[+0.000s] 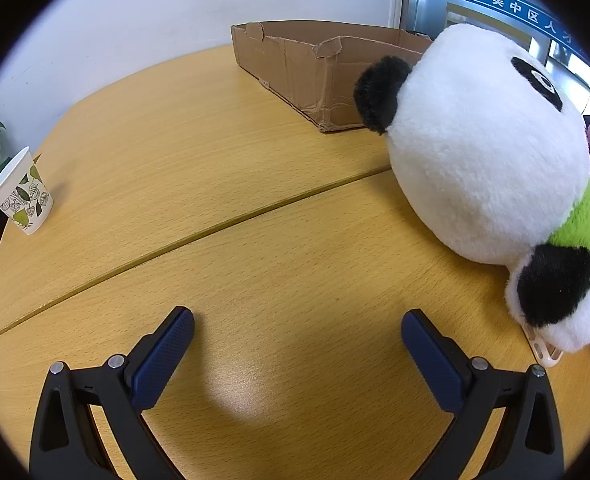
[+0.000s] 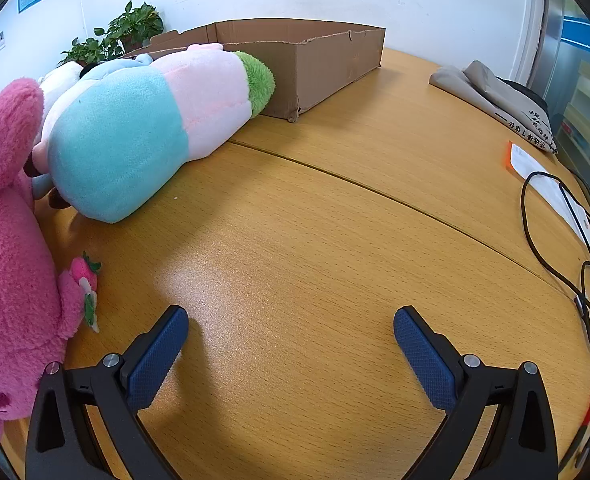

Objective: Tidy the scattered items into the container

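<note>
The table [image 2: 335,208] fills both of my views, with the open cardboard box [image 2: 319,60] at its far side and the toys still outside it: the pastel plush [image 2: 143,128] lying against the box's front wall, the panda [image 1: 487,152] on its side before the box, the pink plush [image 2: 11,264] beside them. My left gripper [image 1: 297,336] and right gripper [image 2: 291,332] are both spread wide over bare wood, holding nothing. A paper cup [image 1: 22,192] stands far left.
</note>
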Demonstrator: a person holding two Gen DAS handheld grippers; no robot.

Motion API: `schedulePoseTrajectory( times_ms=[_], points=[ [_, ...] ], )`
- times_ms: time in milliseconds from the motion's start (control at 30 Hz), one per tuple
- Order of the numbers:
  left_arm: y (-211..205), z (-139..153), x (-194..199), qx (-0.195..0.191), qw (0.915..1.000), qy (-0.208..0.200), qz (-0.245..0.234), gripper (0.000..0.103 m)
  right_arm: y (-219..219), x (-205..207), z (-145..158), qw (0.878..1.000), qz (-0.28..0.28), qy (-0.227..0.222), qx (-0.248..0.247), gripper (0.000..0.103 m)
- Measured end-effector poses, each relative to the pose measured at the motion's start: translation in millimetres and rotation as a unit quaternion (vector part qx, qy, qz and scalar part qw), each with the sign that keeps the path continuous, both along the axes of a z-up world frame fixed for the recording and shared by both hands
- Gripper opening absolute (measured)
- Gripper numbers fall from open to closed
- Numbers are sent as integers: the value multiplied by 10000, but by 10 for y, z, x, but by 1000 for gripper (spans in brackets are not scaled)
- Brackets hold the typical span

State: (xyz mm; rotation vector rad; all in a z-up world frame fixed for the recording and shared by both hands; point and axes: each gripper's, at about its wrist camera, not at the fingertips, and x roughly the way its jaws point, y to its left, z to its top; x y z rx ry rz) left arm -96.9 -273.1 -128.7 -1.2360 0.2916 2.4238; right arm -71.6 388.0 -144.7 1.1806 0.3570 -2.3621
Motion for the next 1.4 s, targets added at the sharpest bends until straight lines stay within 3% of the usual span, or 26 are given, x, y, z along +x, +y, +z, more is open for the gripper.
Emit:
schedulePoseTrajectory(
  times_ms=[400,500,633,800,1133,1233,1333,1400],
  points=[
    [-21,38,-39,3,10000,1,20,103,-5,-4,-4,10000,-33,2,3,103],
    [-20,55,-31,7,9996,2,280,103,-21,11,-10,9999,-131,7,9,103],
    [21,80,9,-2,9964,12,842,103,-22,95,-18,9971,-764,9,8,103],
    [3,109,-2,1,9960,12,889,103,-54,268,-13,9881,-1537,15,6,103],
    [17,181,68,-13,9901,-2,1401,103,-135,264,-5,9841,-1776,13,16,103],
    [162,166,203,-91,9922,-28,1239,103,-138,280,-7,9842,-1769,1,-11,103],
    [227,192,427,-315,9808,170,1919,102,-94,390,-7,9833,-1822,10,3,103],
    [236,327,650,-188,9765,306,2124,102,-37,488,-2,9796,-2010,20,11,103]
  ],
)
